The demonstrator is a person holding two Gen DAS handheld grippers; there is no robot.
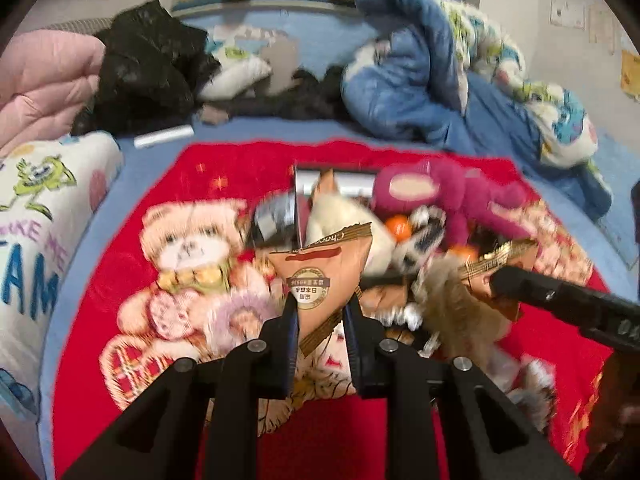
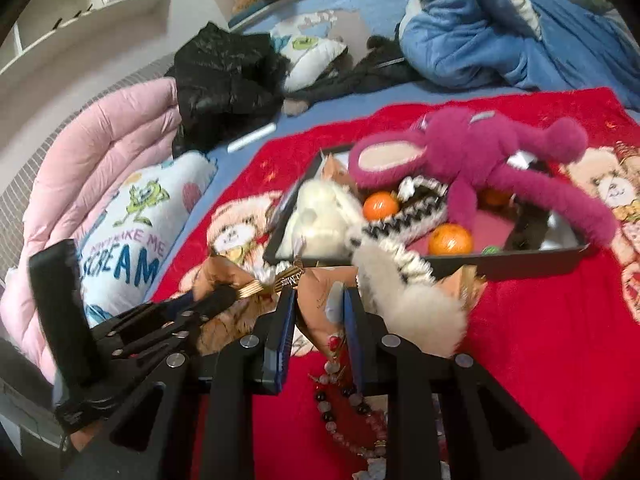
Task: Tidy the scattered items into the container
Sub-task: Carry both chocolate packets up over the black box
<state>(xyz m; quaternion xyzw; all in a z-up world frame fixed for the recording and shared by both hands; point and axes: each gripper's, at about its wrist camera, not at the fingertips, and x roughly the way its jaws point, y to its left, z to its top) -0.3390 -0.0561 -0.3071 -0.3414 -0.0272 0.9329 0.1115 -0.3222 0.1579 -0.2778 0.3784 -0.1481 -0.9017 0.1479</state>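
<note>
My left gripper [image 1: 320, 312] is shut on a brown snack packet [image 1: 320, 272], held above the red blanket. In the right wrist view, my right gripper [image 2: 318, 300] is shut on a second brown packet [image 2: 320, 294]. The black tray [image 2: 520, 261] lies just beyond. It holds a pink plush toy [image 2: 480, 148], a white plush [image 2: 320, 220] and oranges [image 2: 450, 240]. A black-and-white zigzag band with a beige fur end [image 2: 412, 304] hangs over the tray's near rim. The left gripper [image 2: 224, 294] shows at the left, and the right gripper [image 1: 496, 280] at the right of the left wrist view.
A red bear-print blanket [image 2: 540, 340] covers the blue bed. A bead bracelet [image 2: 352, 412] lies on it under my right gripper. A printed pillow [image 2: 132, 224], pink quilt [image 2: 100, 160], black jacket [image 2: 228, 76] and white tube [image 2: 252, 138] lie left. A blue duvet [image 2: 480, 32] is heaped behind.
</note>
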